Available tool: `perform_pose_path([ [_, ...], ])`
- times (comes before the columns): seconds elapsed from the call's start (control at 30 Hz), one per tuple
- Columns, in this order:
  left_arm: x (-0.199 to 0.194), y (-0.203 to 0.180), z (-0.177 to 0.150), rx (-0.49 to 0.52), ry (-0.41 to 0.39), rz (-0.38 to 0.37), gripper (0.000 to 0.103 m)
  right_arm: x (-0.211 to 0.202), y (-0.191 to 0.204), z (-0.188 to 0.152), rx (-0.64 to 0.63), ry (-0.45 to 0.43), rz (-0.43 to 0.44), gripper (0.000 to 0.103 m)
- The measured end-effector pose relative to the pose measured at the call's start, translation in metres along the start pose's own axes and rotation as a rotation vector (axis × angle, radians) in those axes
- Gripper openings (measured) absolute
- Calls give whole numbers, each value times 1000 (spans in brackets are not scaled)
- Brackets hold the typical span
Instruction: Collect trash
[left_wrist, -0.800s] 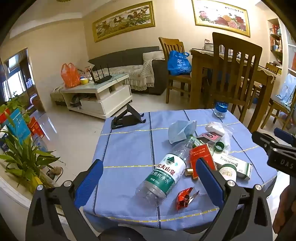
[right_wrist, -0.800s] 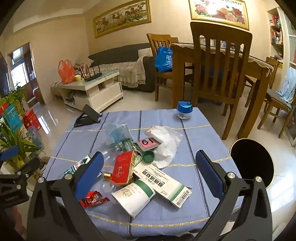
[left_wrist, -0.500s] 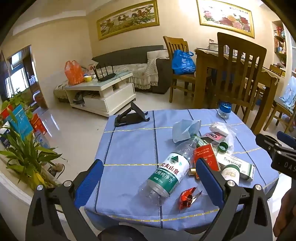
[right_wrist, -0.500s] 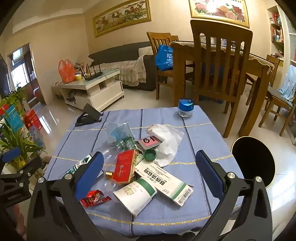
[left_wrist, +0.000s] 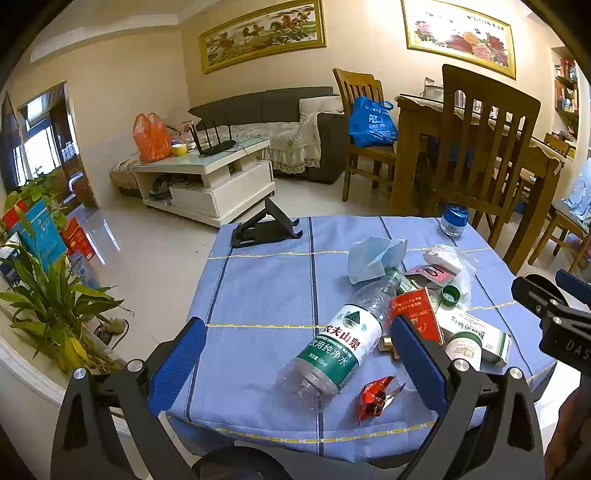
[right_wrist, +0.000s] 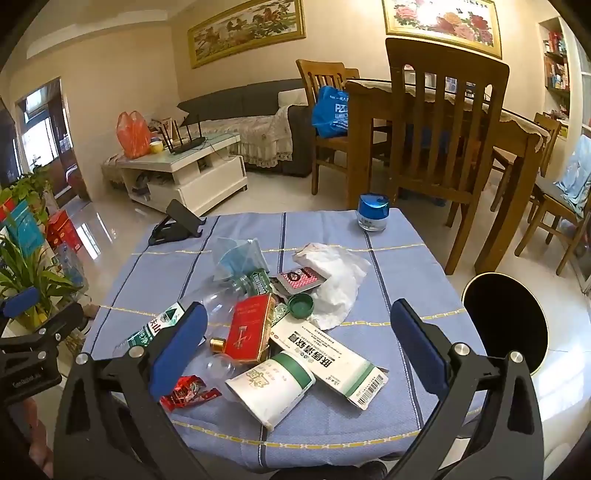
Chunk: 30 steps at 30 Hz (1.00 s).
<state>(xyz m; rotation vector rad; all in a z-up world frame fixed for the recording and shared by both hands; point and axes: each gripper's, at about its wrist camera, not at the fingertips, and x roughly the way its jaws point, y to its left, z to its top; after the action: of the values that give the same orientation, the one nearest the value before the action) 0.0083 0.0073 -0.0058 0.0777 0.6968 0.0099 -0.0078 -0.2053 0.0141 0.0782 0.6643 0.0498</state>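
The left claw (left_wrist: 295, 356) is held level above the near edge of the desk (left_wrist: 258, 288), its blue pads (left_wrist: 173, 363) spread wide apart and nothing gripped between them. The right claw (right_wrist: 295, 349) is held the same way over the near right part of the desk, fingers wide apart and empty; its tip is also seen at the right edge of the left wrist view.

The desk is covered by a blue cloth with dark and yellow lines. The trash is heaped on the right half of it. A clear water bottle (left_wrist: 338, 341) with a green and white label lies on its side, nearest the left claw. A red wrapper (left_wrist: 375, 397) lies just near of the bottle. A red box (right_wrist: 249, 328) rests against the bottle, with a green cap (right_wrist: 301, 305) beside it. A white and green carton (right_wrist: 328, 363) and a white pouch (right_wrist: 271, 384) lie on the near right. A crumpled tissue (right_wrist: 336, 277) and a blue face mask (left_wrist: 373, 256) lie farther back. A blue-lidded jar (right_wrist: 373, 212) stands at the far right corner, and a black phone stand (left_wrist: 266, 227) at the far left.

A round black bin (right_wrist: 504, 323) stands on the floor to the right of the desk. Wooden chairs, a dining table, a dark sofa and a white low cabinet are seen beyond; potted plants (left_wrist: 48, 306) are at the left.
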Motion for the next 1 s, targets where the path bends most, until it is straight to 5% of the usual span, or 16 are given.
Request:
perform_pose_path([
  [1.0,0,9,5,-17,3,-1,97,3,6,-5,-23,11,9,98],
])
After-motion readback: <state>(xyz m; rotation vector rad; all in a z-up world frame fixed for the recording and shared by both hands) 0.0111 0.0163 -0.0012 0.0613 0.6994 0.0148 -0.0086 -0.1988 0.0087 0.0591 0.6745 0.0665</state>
